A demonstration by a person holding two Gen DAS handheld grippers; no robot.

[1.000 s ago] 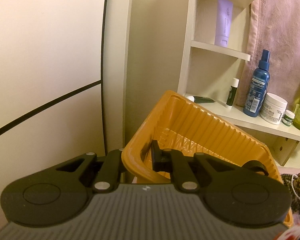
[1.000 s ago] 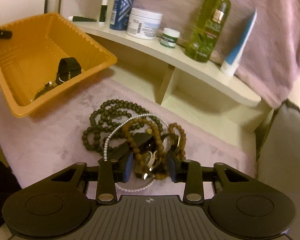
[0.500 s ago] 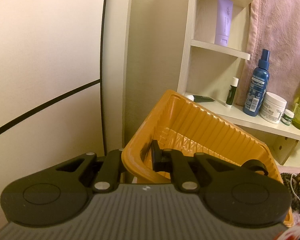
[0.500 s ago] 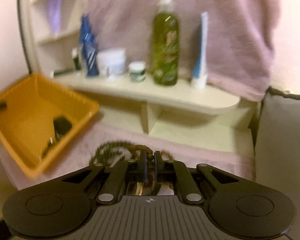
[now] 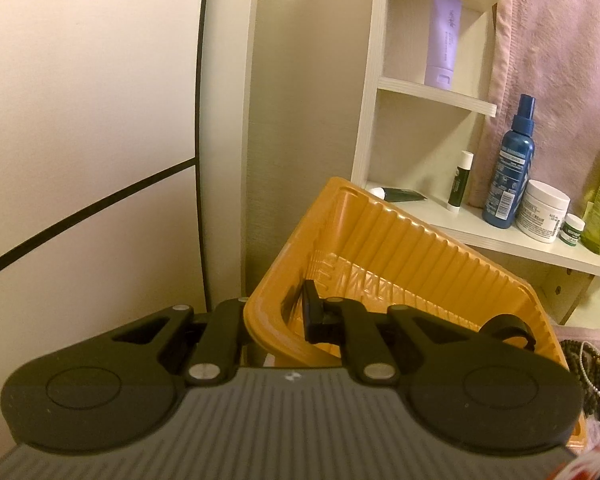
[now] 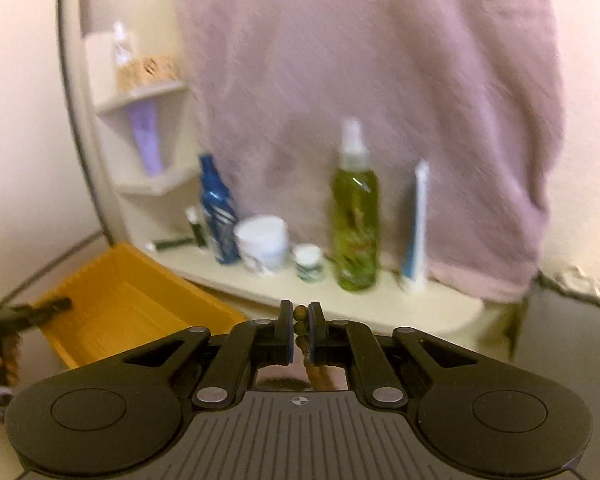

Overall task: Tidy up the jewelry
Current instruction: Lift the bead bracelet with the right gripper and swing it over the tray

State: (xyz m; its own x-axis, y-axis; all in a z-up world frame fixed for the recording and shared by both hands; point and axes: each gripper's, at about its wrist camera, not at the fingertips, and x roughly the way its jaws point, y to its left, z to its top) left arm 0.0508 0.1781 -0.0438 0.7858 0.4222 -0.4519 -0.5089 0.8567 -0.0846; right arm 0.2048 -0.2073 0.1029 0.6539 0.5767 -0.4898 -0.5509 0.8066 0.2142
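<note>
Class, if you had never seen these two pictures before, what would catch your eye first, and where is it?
Probably the orange tray, tilted up at the left with the left tool clamped on its rim. Next, the brown bead string pinched in the right tool, low in the middle. Behind hangs a big pink towel above a shelf of bottles.

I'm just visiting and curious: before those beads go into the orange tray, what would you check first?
1. Right gripper shut on the brown bead strand: ok.
2. Left gripper clamped on the orange tray rim: ok.
3. Tray tilted open toward the beads: ok.
4. Room in tray beside the black band: ok.
5. Strand free of the bead pile: cannot tell.
</note>
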